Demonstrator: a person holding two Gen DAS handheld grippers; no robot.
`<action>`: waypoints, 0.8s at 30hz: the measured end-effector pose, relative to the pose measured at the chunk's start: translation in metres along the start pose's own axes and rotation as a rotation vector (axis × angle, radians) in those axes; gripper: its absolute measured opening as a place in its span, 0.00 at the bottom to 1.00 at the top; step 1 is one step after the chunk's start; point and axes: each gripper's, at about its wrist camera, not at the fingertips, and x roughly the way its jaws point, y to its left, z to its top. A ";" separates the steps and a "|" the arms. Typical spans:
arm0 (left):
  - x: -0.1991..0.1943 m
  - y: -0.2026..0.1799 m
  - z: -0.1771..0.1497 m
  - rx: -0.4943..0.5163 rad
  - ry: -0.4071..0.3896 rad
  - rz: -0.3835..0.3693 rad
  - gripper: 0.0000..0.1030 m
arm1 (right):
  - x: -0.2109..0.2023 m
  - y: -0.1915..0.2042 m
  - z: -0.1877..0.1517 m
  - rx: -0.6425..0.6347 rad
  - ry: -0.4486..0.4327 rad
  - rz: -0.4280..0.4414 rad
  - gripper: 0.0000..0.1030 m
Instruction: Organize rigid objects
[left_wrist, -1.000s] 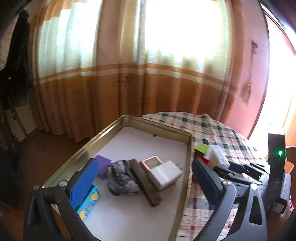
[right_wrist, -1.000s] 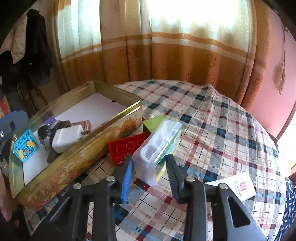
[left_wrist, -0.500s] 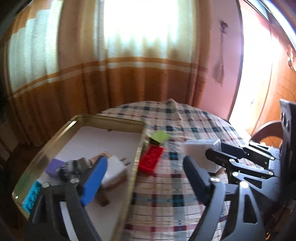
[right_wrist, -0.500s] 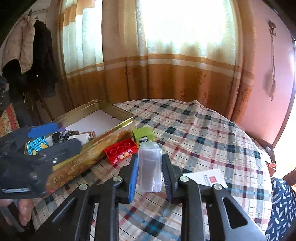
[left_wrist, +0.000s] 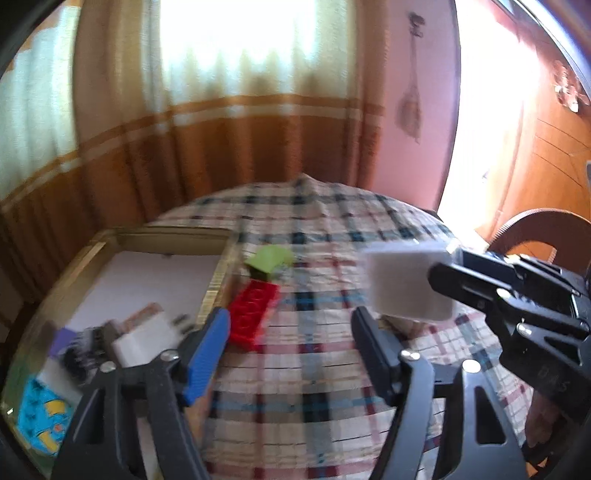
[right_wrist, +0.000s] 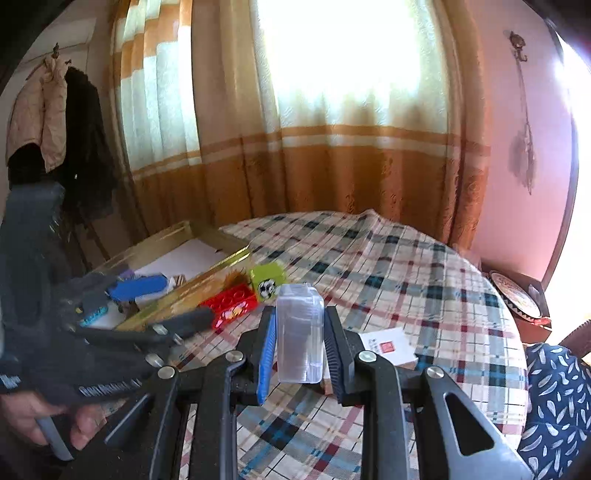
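Observation:
My right gripper (right_wrist: 300, 345) is shut on a clear plastic box (right_wrist: 300, 332) and holds it upright above the checked tablecloth; the box also shows in the left wrist view (left_wrist: 406, 282). My left gripper (left_wrist: 291, 347) is open and empty, above the table just right of the gold tin (left_wrist: 218, 273). A red brick (left_wrist: 254, 314) and a green block (left_wrist: 271, 258) lie on the cloth beside the tin's right wall. The tin holds a white charger (left_wrist: 144, 338), a purple block, a dark object and a blue toy (left_wrist: 40, 417).
A white card box (right_wrist: 388, 349) lies on the cloth (right_wrist: 406, 280) under and right of the right gripper. Curtains hang behind the round table. A chair back (left_wrist: 535, 229) stands at the right. Coats hang at the far left (right_wrist: 55, 122).
The left gripper has swung right, from over the tin to over the cloth. The right gripper has lifted the clear box off the table and turned it upright.

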 end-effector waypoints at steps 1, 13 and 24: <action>0.006 -0.002 0.001 0.009 0.014 -0.025 0.64 | 0.000 0.000 -0.001 0.002 -0.004 0.001 0.26; 0.066 -0.005 0.012 0.082 0.127 -0.037 0.76 | -0.005 -0.004 -0.004 0.026 -0.037 0.015 0.27; 0.036 -0.010 0.007 0.106 0.075 -0.263 0.80 | -0.011 -0.012 -0.002 0.044 -0.060 0.004 0.26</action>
